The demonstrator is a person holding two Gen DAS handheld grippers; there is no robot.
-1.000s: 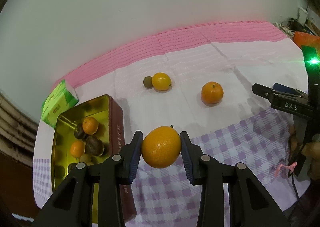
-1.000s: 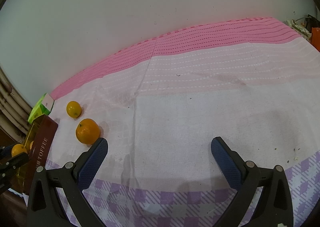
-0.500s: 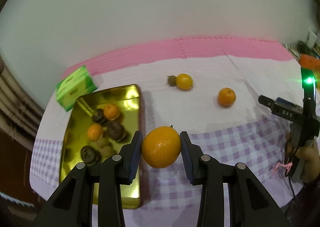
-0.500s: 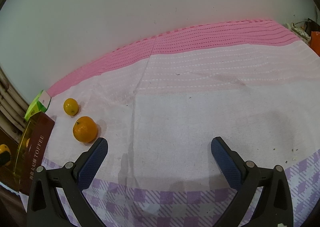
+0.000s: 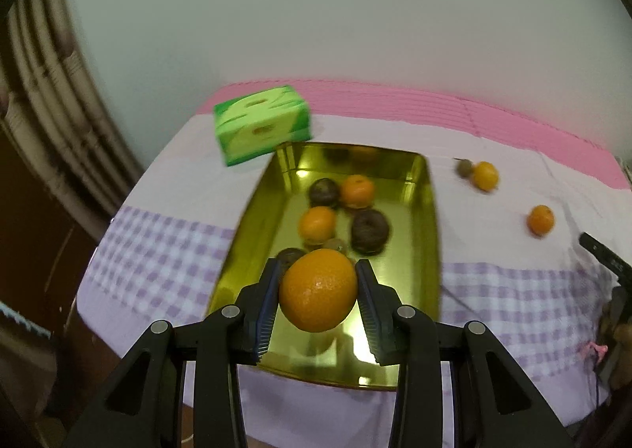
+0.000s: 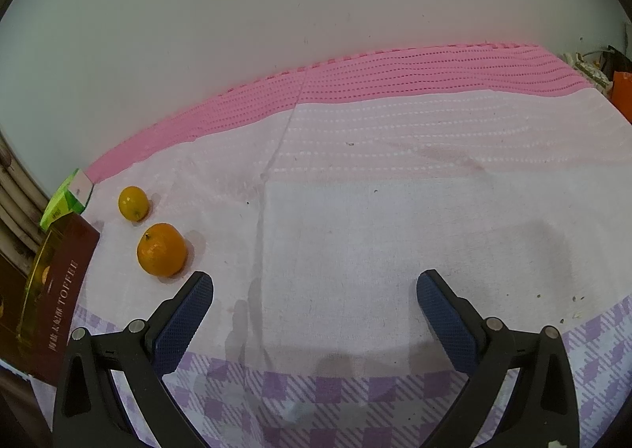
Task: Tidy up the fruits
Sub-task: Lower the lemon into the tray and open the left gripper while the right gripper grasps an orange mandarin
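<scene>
Jaws of left gripper (image 5: 318, 300) clamp an orange (image 5: 318, 290), hiding tin (image 5: 428, 250) fruit; right gripper (image 6: 315, 300) wide.

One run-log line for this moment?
left gripper: shut on orange, above gold tin | right gripper: open, empty | loose: mandarin, small citrus

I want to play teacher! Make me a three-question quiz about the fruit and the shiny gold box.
1. True or false: the left tongs are shut on a round orange citrus fruit.
2. Which is open with nothing between its pads: A. the left tongs, B. the right tongs?
3. Fill in: the held fruit hangs over the rectangular gold metal tin, which already holds two small orange fruits and several ____ ones.

Key: 1 true; 2 B; 3 dark brown.
</scene>
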